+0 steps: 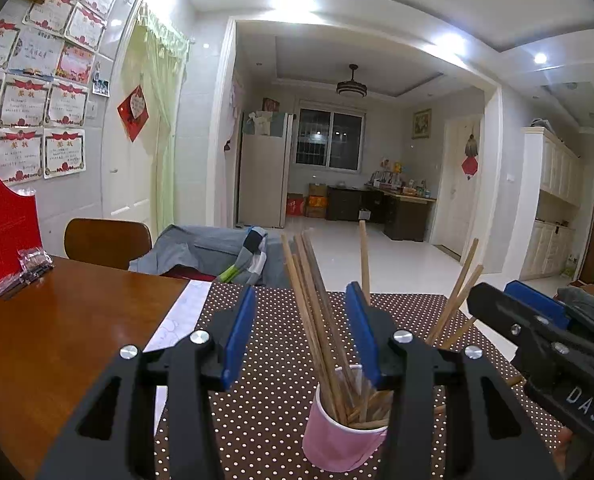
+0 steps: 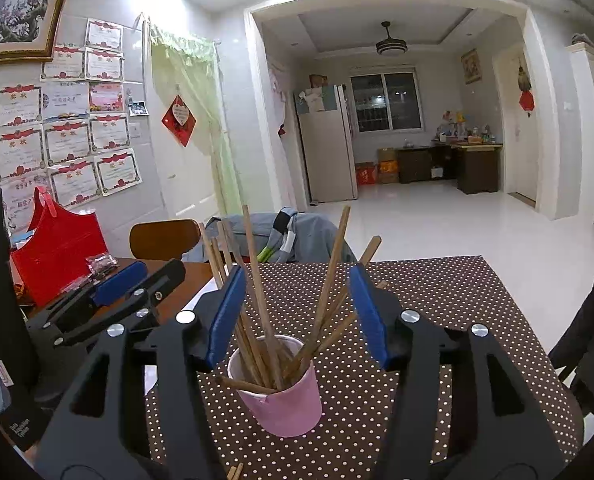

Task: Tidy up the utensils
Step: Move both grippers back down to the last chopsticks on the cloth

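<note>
While both grippers stood unclenched and empty, left gripper (image 1: pixel 301 336) and right gripper (image 2: pixel 297 316) flanked the pink cup (image 2: pixel 283 396), where chopsticks (image 2: pixel 257 292) leaned loosely, apparently gathered for tidiness.

chopsticks (image 2: pixel 257 300) in cup (image 2: pixel 285 404) | cup on mat (image 2: pixel 437 320) | mat on table (image 1: pixel 57 340) | chair (image 1: pixel 105 242) behind table

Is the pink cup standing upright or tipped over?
Upright. The pink cup stands on its base on the dotted mat, rim facing up, with the chopsticks leaning out of it.
</note>
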{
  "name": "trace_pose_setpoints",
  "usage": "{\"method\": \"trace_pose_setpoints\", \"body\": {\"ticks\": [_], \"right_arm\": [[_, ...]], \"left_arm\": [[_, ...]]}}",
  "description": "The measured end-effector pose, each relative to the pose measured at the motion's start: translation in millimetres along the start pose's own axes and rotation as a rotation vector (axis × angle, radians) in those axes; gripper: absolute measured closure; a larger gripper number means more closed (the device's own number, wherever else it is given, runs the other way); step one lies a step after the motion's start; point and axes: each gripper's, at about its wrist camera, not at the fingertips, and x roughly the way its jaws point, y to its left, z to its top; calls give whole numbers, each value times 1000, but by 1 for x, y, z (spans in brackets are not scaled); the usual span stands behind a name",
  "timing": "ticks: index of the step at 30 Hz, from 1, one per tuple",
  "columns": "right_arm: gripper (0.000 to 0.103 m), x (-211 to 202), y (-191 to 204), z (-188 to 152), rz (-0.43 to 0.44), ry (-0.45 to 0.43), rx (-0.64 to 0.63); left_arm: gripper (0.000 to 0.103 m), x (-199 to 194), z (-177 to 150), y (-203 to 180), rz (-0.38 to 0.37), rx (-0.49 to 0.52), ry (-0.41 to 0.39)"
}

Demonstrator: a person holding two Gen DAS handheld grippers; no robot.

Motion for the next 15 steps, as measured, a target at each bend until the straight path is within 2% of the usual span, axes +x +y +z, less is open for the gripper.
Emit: {"method": "trace_pose_setpoints", "body": {"ticks": [7,13,15], "right_arm": [[45,-20,-3,-2,-19,-10,12],[44,-44,-2,-3,-33,-14,21],[43,-51,-2,-4,-37,-13,21]], "left_arm": [[56,-18,1,-9,-8,54,-7],[56,-45,2,-11,-29,60,-14],[48,-56,0,-12,-29,65,-13]]}}
